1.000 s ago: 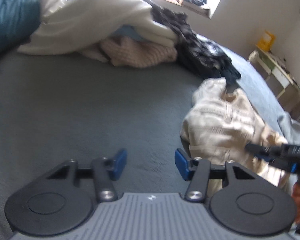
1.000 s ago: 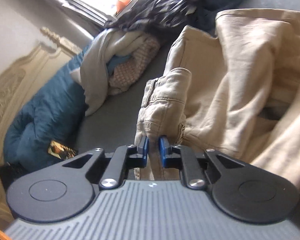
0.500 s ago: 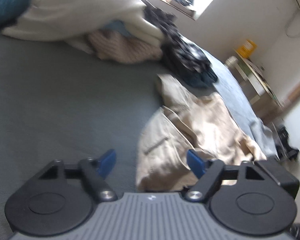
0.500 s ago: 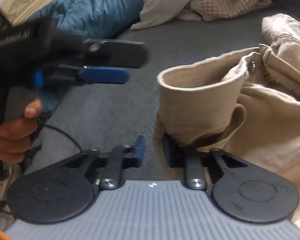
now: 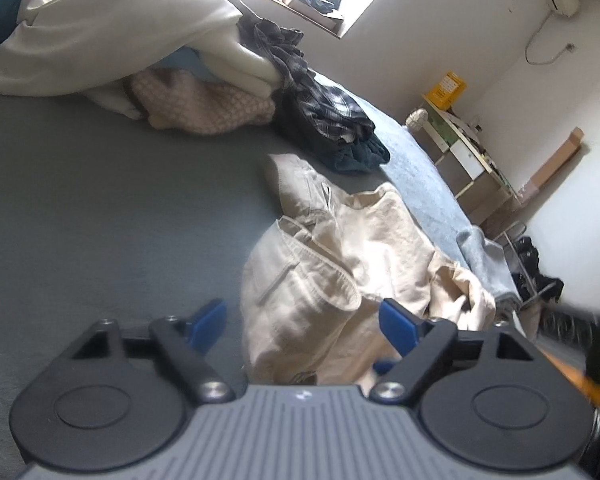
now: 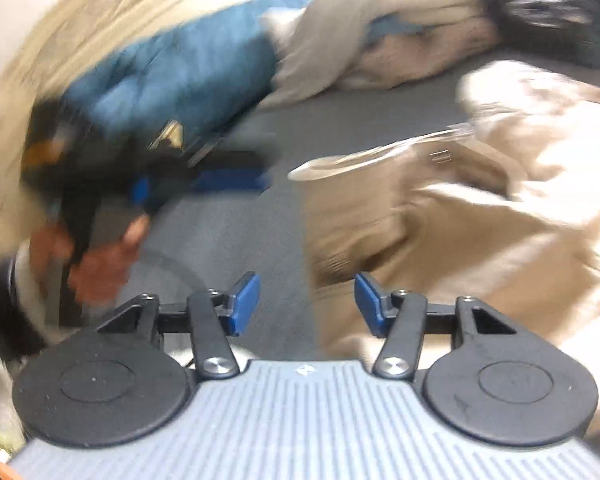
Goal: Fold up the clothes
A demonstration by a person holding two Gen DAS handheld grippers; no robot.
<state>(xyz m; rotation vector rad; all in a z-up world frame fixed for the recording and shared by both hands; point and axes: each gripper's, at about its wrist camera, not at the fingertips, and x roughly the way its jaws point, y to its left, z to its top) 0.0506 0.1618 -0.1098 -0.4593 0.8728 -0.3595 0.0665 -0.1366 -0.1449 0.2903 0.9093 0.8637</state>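
Beige trousers [image 5: 340, 264] crumpled on grey bed cover [image 5: 100, 208], near right edge. Left gripper [image 5: 306, 322] jaws wide, opening; waistband end between pads, not pinched. Right gripper [image 6: 307, 302] jaws part open, opening; trouser edge between pads, no grip. Right view blurred. Clothes pile [image 5: 204, 72] behind, well apart.

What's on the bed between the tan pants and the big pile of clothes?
Nothing: in the left wrist view only bare grey bedcover lies between the tan pants and the clothes pile.
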